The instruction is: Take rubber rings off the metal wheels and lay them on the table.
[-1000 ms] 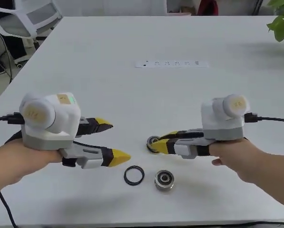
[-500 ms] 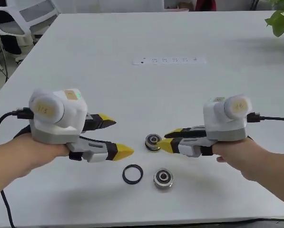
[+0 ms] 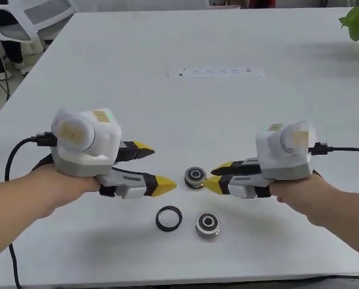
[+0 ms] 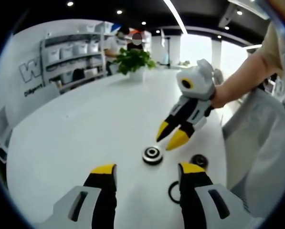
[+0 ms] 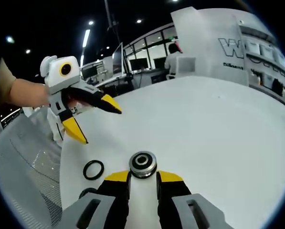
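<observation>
On your left, the left hand-held gripper [image 3: 157, 167] hovers over the tabletop [image 3: 137, 90] with its jaws spread wide and nothing between them. Just right of its lower tip and nearer to you, one rubber ring [image 3: 168, 218] lies loose and flat. Beside it sits the near wheel [image 3: 207, 223], whose rim looks like bare metal, so that pair seems done. The one to work on is the far wheel [image 3: 195, 176], lying flat between the two grippers. Its rim looks dark, so a ring is likely in place. On your right, the right hand-held gripper [image 3: 214, 177] has its jaws narrow and empty, tips just beside that wheel. To do this well, pin the metal hub with one gripper, pinch only the rubber edge with the other, and peel upward rather than dragging the wheel across the tabletop.
</observation>
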The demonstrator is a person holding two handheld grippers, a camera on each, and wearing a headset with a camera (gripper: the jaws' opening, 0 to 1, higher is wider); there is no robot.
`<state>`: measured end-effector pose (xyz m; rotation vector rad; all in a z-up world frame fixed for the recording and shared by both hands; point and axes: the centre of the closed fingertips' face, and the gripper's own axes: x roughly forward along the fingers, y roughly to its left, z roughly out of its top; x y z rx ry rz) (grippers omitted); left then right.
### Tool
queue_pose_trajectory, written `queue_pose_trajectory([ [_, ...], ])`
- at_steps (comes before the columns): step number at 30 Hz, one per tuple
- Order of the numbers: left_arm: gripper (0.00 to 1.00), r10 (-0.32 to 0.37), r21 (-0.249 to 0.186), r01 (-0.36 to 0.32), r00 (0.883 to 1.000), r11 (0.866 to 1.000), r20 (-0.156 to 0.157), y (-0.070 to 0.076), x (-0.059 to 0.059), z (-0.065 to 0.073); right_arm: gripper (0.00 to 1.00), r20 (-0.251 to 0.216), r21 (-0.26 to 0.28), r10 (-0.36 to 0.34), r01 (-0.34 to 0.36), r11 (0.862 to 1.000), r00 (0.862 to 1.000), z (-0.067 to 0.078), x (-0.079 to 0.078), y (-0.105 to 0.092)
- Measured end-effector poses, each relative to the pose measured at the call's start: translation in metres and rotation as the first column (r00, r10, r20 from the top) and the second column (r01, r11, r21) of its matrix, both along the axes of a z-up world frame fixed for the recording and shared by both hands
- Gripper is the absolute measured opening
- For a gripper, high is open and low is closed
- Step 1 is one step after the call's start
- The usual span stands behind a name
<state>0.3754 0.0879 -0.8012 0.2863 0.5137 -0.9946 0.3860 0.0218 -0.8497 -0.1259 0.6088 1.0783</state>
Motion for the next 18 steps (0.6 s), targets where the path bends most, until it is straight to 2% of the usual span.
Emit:
queue_pose_trajectory([
  [8, 0.50, 0.013, -0.002, -0.013, 1.000, 1.000, -0.019, -0.003, 0.005, -0.010, 0.18, 0.001, -0.006, 0.003, -0.003, 1.000, 1.000, -0.005, 0.002, -0.001],
  [18, 0.47, 0.008, -0.014, -0.009, 1.000, 1.000, -0.027, -0.014, 0.009, -0.014, 0.17, 0.002, -0.013, 0.022, -0.022, 1.000, 1.000, -0.012, 0.003, 0.002],
])
